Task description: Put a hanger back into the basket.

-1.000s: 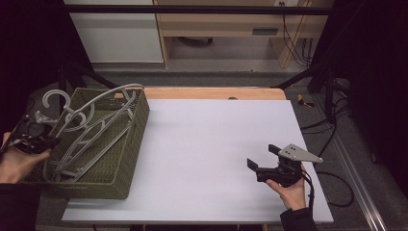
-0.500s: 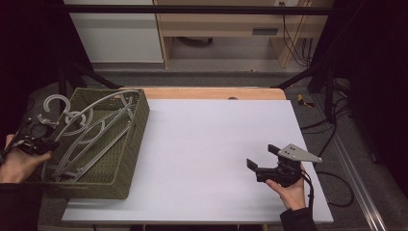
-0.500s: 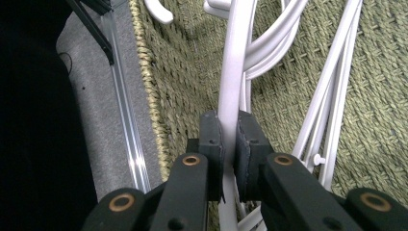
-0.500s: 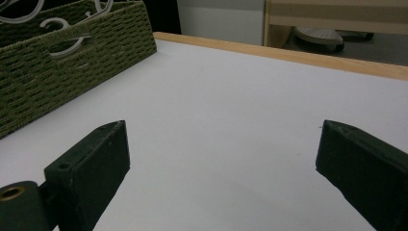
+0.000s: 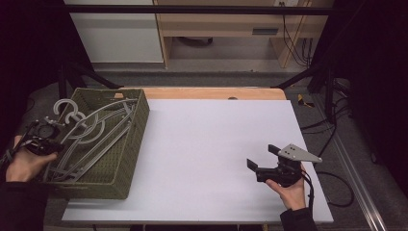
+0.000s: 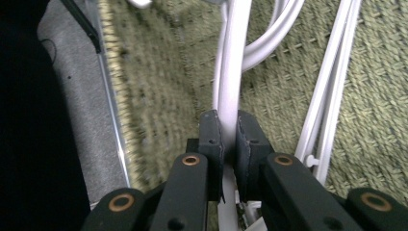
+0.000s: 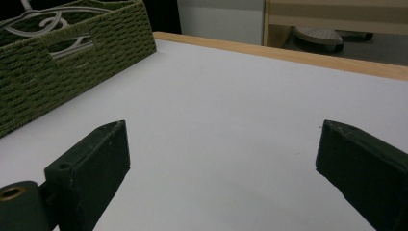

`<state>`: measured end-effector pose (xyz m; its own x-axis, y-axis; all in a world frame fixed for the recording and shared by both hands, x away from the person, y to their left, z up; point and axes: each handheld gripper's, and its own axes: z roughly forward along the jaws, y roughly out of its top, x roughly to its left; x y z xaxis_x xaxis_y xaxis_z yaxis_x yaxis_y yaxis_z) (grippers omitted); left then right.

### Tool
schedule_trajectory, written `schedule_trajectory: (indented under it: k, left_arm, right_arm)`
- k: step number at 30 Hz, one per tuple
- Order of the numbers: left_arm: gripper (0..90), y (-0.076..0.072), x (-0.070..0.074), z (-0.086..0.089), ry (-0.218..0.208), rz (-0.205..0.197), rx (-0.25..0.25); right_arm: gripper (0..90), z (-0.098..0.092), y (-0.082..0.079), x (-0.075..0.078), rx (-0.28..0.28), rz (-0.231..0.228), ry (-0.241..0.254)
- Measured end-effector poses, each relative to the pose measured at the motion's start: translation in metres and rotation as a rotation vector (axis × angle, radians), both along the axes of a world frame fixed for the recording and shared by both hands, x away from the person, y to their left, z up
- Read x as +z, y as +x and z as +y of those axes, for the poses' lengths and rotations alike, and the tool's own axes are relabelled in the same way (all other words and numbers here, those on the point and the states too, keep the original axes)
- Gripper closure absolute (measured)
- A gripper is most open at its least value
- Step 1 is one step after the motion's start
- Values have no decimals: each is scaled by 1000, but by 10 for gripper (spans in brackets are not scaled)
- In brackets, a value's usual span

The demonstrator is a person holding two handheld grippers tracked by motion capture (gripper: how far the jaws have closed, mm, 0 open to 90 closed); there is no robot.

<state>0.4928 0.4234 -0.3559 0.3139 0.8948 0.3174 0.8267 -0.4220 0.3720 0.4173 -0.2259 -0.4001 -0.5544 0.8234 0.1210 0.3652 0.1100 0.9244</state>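
1. The left gripper (image 5: 42, 140) sits at the basket's (image 5: 126, 159) left edge, jaws clamped on a white hanger (image 6: 232, 91) lying inside, seemingly by its neck.
2. The right gripper (image 5: 262, 158) rests on the table (image 5: 207, 144), jaws wide apart, holding nothing, well apart from the basket.

the table (image 5: 211, 144) is seen in the high view from above its near side, looking forward and down, far enough off that the whole top, the basket (image 5: 126, 159) at the left and the floor beyond are taken in. the left gripper view is set very close, looking down along the jaws into the basket (image 6: 375, 96), onto a hanger (image 6: 233, 86). the right gripper view is set low, just above the table (image 7: 231, 120), facing left and far across it. the basket (image 7: 72, 62) and the hangers (image 5: 91, 139) are shared by all three views.
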Motion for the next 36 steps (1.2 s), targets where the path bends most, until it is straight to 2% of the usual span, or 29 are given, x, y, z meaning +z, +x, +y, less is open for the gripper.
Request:
schedule_trajectory:
  k: [5, 10, 16, 18, 23, 26, 28, 30, 33, 36]
  left_arm:
    - [827, 5, -8, -1, -27, 25, -1]
    - [825, 5, -11, 7, -94, 30, -9]
    - [817, 5, -19, 14, -130, 14, 0]
    - [809, 5, -21, 15, -129, 7, 0]
    - [727, 2, -21, 13, -141, -2, -4]
    - [680, -2, -17, 14, -150, -38, -4]
    - [675, -7, -13, 15, -180, -77, -2]
    - [657, -11, -8, 16, -190, -116, 3]
    - [611, -21, 0, 12, -228, -186, -18]
    - [555, -32, 7, 3, -284, -256, -63]
  right_arm:
    - [52, -1, 0, 0, 3, -3, 0]
    - [52, 0, 0, 0, 4, -3, 0]
    - [52, 0, 0, 1, 4, -5, 2]
    - [51, 1, 0, 1, 1, -4, 5]
    - [50, 0, 0, 1, 5, -5, 0]
    - [50, 0, 0, 1, 1, -6, 4]
    - [51, 0, 0, 1, 0, -6, 5]
    - [50, 0, 0, 1, 1, -6, 4]
    - [50, 0, 0, 1, -1, -7, 6]
    - [50, -1, 0, 1, -2, -9, 12]
